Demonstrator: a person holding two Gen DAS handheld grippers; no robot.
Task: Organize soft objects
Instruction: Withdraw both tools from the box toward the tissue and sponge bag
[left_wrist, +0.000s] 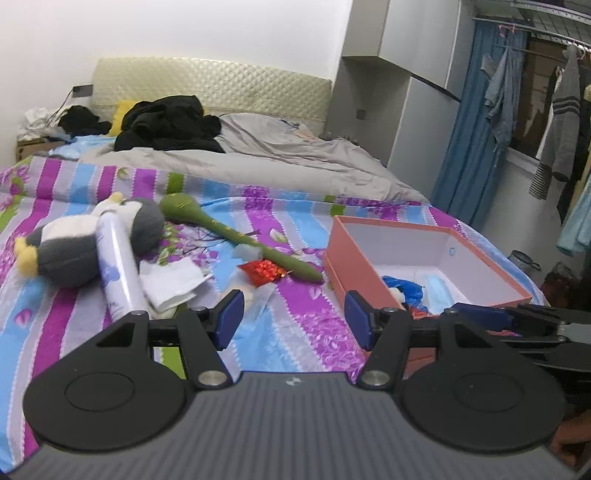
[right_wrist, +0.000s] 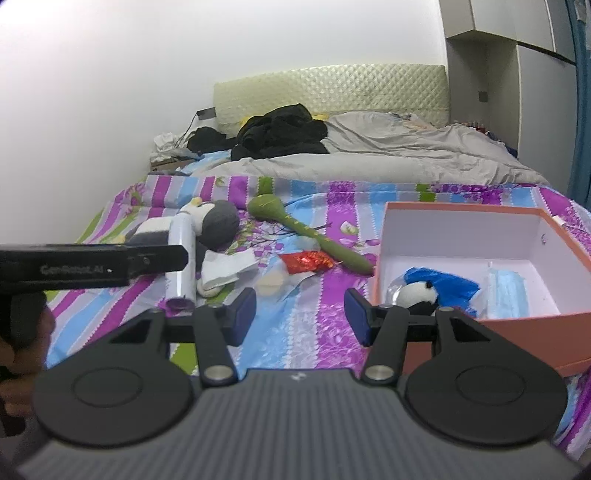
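On the striped bedsheet lie a grey and white penguin plush (left_wrist: 92, 243) (right_wrist: 212, 225), a white spray can (left_wrist: 118, 266) (right_wrist: 181, 254) across it, a long green plush (left_wrist: 236, 232) (right_wrist: 306, 232), a folded white cloth (left_wrist: 171, 282) (right_wrist: 225, 271) and a red foil wrapper (left_wrist: 262, 271) (right_wrist: 304, 261). To the right stands an orange box (left_wrist: 340, 258) (right_wrist: 517, 332) holding a blue and white plush (right_wrist: 428, 288) and a blue face mask (right_wrist: 506, 291). My left gripper (left_wrist: 293, 317) hovers open and empty over the sheet, short of the items. My right gripper (right_wrist: 300, 314) is open and empty by the box's near left corner.
A grey duvet (left_wrist: 277, 158) and a heap of black clothes (left_wrist: 170, 122) cover the far half of the bed, before a padded headboard (left_wrist: 210, 85). A grey wardrobe (left_wrist: 399, 92), a blue curtain and hanging clothes (left_wrist: 561, 122) stand to the right. A hand shows at the lower left of the right wrist view.
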